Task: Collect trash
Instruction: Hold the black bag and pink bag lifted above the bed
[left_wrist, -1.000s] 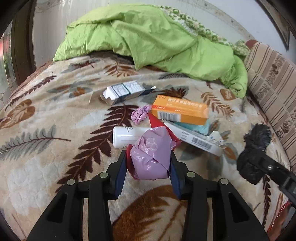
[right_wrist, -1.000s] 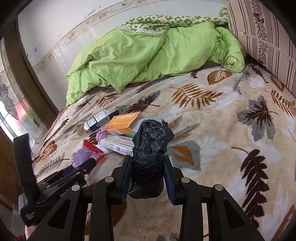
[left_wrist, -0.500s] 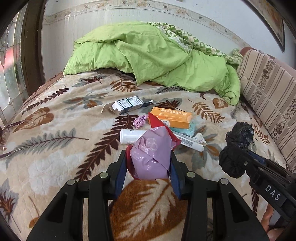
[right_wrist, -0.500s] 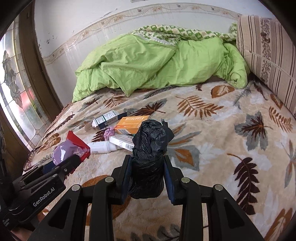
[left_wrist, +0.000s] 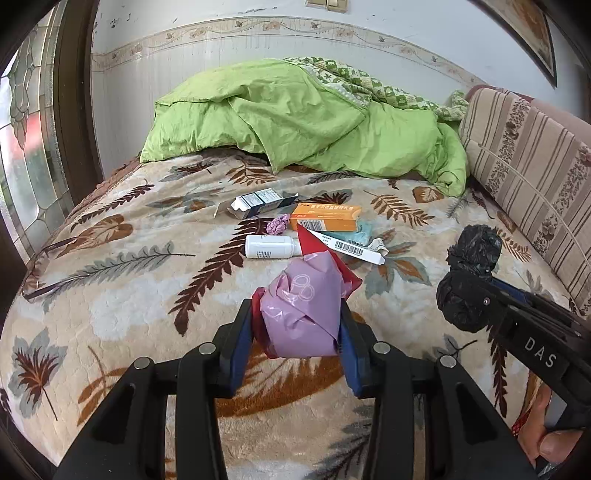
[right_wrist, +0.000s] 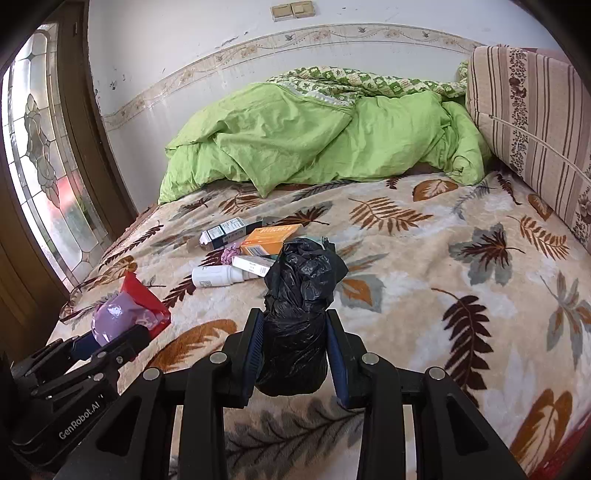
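Note:
My left gripper (left_wrist: 295, 325) is shut on a crumpled purple and red plastic wrapper (left_wrist: 301, 304), held above the leaf-patterned blanket (left_wrist: 122, 295). My right gripper (right_wrist: 293, 343) is shut on a wadded black plastic bag (right_wrist: 301, 295). Each gripper shows in the other's view: the right one with the black bag (left_wrist: 469, 280) at the right edge, the left one with the purple wrapper (right_wrist: 118, 314) at lower left. Farther back on the bed lie a white bottle (left_wrist: 271, 246), an orange box (left_wrist: 325, 218), a long white box (left_wrist: 351, 248), a dark blue-and-white box (left_wrist: 258, 201) and a small purple wad (left_wrist: 277, 225).
A rumpled green duvet (left_wrist: 306, 122) is heaped at the far end of the bed. A striped cushion (left_wrist: 532, 166) lines the right side. A stained-glass window in a dark wooden frame (right_wrist: 40, 177) stands at the left. A hand (left_wrist: 543, 439) grips the right tool.
Both grippers have drawn back and risen from the pile of boxes, carrying the purple wrapper and the black bag. The boxes and bottle now look smaller and farther off.

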